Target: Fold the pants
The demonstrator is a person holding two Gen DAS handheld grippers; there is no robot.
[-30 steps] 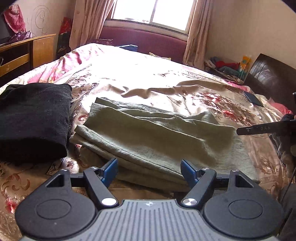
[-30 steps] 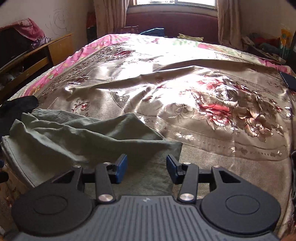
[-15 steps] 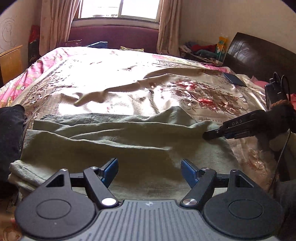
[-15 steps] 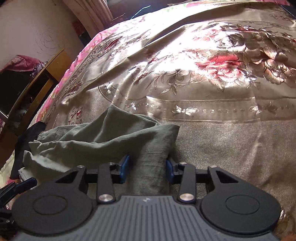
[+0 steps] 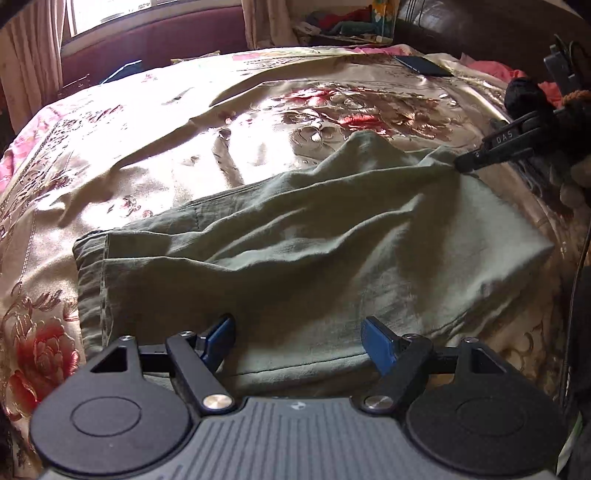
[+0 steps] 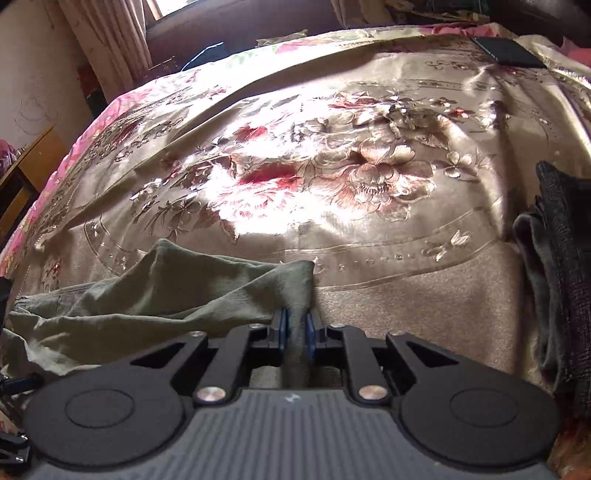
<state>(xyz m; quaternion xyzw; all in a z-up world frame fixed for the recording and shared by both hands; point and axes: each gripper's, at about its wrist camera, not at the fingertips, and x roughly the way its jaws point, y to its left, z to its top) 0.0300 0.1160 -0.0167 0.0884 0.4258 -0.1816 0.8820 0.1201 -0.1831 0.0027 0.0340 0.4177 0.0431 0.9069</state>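
Olive green pants [image 5: 295, 251] lie folded in layers on the floral satin bedspread [image 5: 184, 122]. My left gripper [image 5: 297, 341] is open, its blue pads spread over the near edge of the pants and gripping nothing. My right gripper [image 6: 294, 328] is shut on a far corner of the pants [image 6: 192, 291], with cloth pinched between its blue pads. In the left wrist view the right gripper [image 5: 461, 164] shows at the far right, pulling that corner up into taut creases.
A dark grey and black garment [image 6: 554, 295] lies at the right in the right wrist view. A dark phone [image 5: 423, 65] lies near the headboard [image 5: 480, 29]. A maroon bench [image 5: 155, 37] and curtains stand under the window.
My right gripper has shut on the pants corner and lifted it, pulling the cloth taut. My left gripper has swung right over the pants, so the black garment has left its view.
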